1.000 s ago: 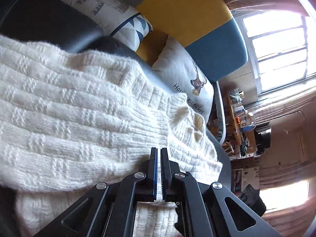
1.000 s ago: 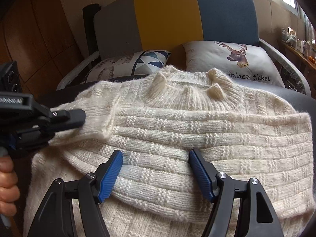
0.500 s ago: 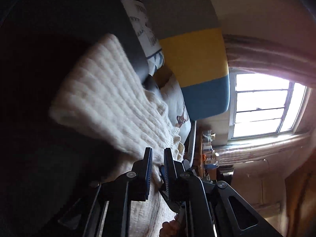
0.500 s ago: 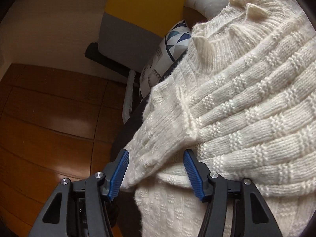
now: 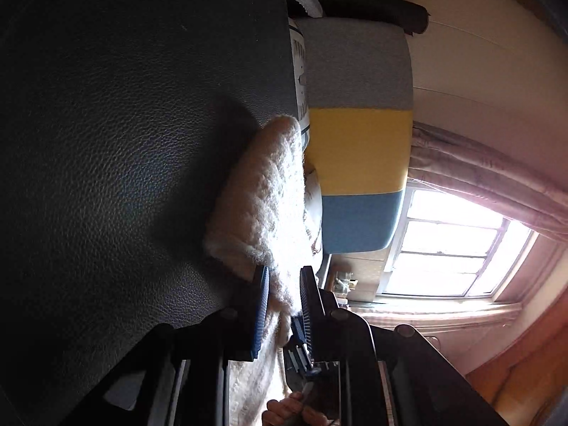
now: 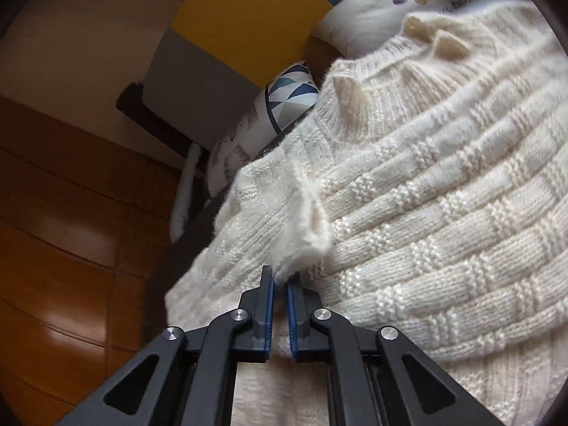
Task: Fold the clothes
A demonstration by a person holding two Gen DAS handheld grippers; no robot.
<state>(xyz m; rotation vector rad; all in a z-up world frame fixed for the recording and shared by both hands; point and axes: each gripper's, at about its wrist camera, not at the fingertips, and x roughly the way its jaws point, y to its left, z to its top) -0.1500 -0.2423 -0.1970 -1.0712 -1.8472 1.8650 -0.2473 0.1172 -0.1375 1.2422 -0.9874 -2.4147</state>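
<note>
On dark leather seat (image 5: pixel 124 177), cream knit sweater (image 6: pixel 426 213) lies spread; right gripper (image 6: pixel 280 284) jaws pinched on its sleeve edge; left gripper (image 5: pixel 282 291) jaws narrow, sweater fabric between them.

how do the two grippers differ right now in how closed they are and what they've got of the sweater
The right gripper is nearly shut, pinching a raised tuft of the cream chunky-knit sweater at the folded sleeve's edge. The left gripper is wider apart, with fuzzy knit of the sweater between its fingers; whether it is clamped is unclear. The right view looks across the sweater's front; the left sees it edge-on against dark leather. Both grippers have black bodies and blue pads.
</note>
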